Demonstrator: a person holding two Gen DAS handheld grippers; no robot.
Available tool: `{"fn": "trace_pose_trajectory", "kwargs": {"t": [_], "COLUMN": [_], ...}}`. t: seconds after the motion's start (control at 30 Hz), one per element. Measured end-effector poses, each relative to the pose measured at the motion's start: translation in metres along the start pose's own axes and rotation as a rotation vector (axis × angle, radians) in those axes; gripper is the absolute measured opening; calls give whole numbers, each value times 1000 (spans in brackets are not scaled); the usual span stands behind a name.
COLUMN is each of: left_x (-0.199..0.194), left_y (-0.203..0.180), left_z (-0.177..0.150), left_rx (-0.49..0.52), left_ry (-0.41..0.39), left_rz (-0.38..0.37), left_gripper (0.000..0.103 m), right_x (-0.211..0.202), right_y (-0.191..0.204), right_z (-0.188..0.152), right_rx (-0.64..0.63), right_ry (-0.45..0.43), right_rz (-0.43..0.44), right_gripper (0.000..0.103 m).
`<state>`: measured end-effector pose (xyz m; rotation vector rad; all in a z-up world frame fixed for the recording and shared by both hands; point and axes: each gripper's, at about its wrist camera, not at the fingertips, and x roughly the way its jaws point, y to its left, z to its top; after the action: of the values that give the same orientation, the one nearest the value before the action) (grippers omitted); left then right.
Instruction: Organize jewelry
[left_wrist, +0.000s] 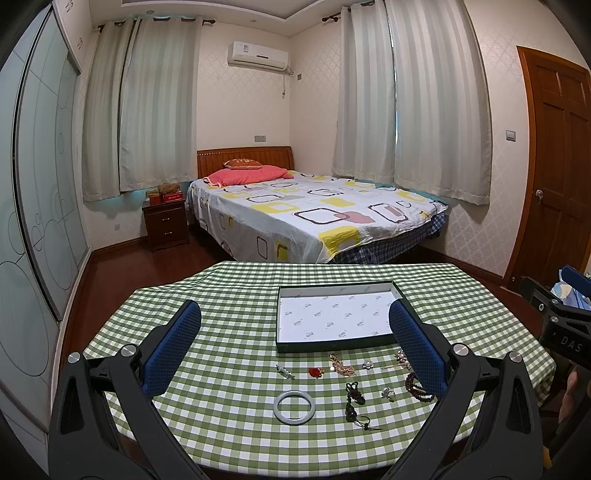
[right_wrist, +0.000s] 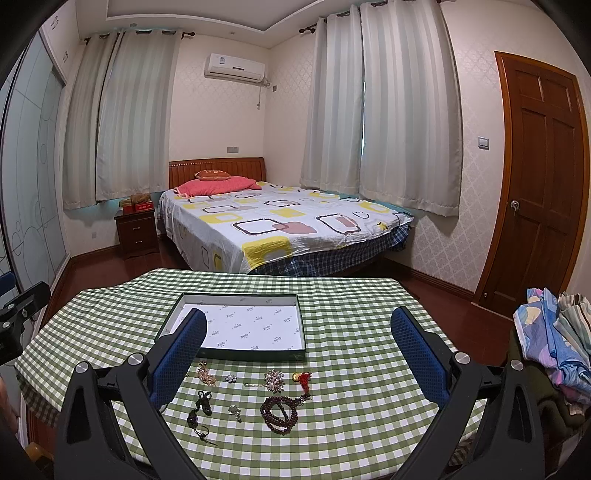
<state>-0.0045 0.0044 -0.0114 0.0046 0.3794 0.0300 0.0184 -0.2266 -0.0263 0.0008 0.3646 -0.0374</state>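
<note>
Nothing has been put away yet, by the look of it: the shallow tray (left_wrist: 334, 320) sits bare on the checked desk (left_wrist: 229, 295), and all the jewelry lies loose in front of its near edge. Both grippers hover above the near side of the desk with jaws spread wide and nothing between them, the left gripper (left_wrist: 295, 343) over the pale bangle (left_wrist: 294, 408) and the right gripper (right_wrist: 299, 350) over the dark bead bracelet (right_wrist: 279, 414). Near these lie a dark knotted cord (left_wrist: 354, 400), a small red piece (left_wrist: 315, 372), a gold chain piece (right_wrist: 205, 373), a pearl brooch (right_wrist: 274, 380) and a few small silver items. So this is the start, choosing a first piece; the next move likely calls for lowering one gripper, closing on a piece, and carrying it into the tray
</note>
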Motion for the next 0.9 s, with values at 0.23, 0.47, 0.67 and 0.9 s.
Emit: {"fn": "trace_pose_trajectory", "kwargs": {"t": [0.23, 0.47, 0.67, 0.9], "left_x": [0, 0, 0, 0], "left_y": [0, 2, 4, 3], "left_z": [1, 1, 0, 0], "left_rx": [0, -3, -3, -3], "left_ry": [1, 2, 3, 5], "left_rz": [1, 2, 3, 2], "left_gripper": [99, 99, 99, 99], "right_x": [0, 0, 0, 0], "right_y": [0, 0, 0, 1], "right_z": [0, 0, 0, 0], "right_rx": [-2, -2, -2, -3], "right_ry": [0, -2, -3, -2], "right_rz": [-1, 0, 1, 0], "right_gripper": [97, 97, 97, 97]}}
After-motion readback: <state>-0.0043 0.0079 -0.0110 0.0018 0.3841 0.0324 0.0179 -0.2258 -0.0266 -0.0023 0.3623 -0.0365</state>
